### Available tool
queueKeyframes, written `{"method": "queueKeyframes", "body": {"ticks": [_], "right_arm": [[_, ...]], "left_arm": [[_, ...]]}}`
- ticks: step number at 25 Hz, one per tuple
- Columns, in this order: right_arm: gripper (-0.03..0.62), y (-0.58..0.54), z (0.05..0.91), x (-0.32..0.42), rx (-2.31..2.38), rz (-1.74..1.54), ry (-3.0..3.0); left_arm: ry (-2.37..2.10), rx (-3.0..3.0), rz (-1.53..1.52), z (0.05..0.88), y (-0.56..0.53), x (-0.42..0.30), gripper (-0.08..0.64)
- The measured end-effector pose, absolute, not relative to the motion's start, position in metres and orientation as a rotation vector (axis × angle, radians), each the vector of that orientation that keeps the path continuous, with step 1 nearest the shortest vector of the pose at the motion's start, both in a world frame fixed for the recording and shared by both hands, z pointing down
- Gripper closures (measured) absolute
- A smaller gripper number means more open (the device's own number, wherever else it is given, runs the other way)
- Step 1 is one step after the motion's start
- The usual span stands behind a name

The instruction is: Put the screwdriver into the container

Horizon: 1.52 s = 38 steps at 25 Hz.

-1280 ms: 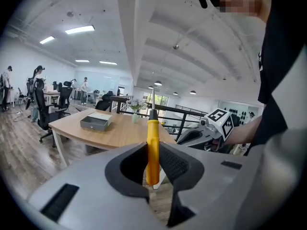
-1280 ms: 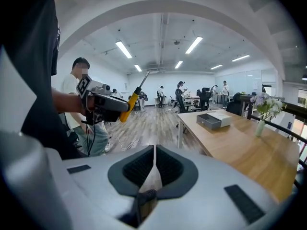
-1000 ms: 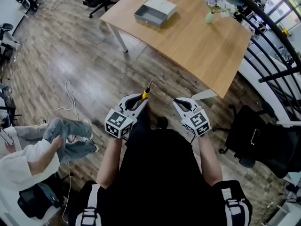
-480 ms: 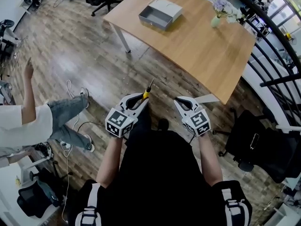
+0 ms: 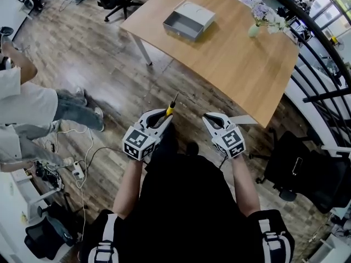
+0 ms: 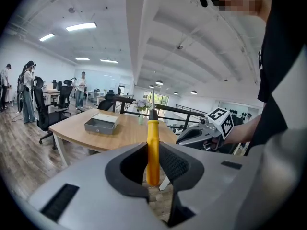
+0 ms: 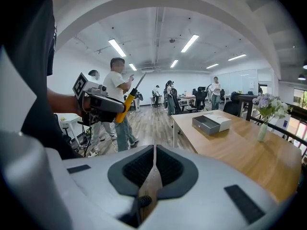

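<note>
My left gripper (image 5: 164, 115) is shut on a screwdriver (image 6: 153, 147) with a yellow handle, its metal tip pointing up and away from me. From the head view the screwdriver (image 5: 170, 107) juts forward out of the jaws above the wooden floor. My right gripper (image 5: 211, 118) hangs beside it, shut with nothing between its pads. The grey container (image 5: 189, 19), an open drawer box, sits at the far end of the wooden table (image 5: 230, 53), well ahead of both grippers. In the right gripper view the left gripper (image 7: 115, 110) and the container (image 7: 211, 122) both show.
A vase of flowers (image 5: 263, 19) stands on the table's far right. A black railing (image 5: 318, 53) runs along the right, with a black chair (image 5: 307, 169) below it. A person (image 5: 33, 108) stands on the floor at left near cables (image 5: 82, 163).
Both grippers stay where they were. The person at left has risen from a crouch and shifted. The table sits slightly farther right in the head view.
</note>
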State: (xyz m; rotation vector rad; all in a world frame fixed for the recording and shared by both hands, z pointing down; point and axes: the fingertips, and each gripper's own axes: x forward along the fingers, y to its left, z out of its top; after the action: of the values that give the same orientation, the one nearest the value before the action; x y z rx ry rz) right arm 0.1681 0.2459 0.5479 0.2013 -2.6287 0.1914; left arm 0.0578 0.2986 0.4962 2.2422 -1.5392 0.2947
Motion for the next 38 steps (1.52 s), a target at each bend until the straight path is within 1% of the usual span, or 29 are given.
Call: {"method": "queueKeyframes", "body": {"ticks": [26, 38], "right_arm": [[0.56, 0.183, 0.549, 0.052, 0.389, 0.186, -2.597], [0.56, 0.188, 0.564, 0.024, 0.424, 0.199, -2.56]], "left_arm": [[-1.407, 2.363, 0.294, 0.498, 0.22, -0.073, 0.476], [-1.37, 2.38, 0.312, 0.509, 0.208, -0.112, 0.476]]}}
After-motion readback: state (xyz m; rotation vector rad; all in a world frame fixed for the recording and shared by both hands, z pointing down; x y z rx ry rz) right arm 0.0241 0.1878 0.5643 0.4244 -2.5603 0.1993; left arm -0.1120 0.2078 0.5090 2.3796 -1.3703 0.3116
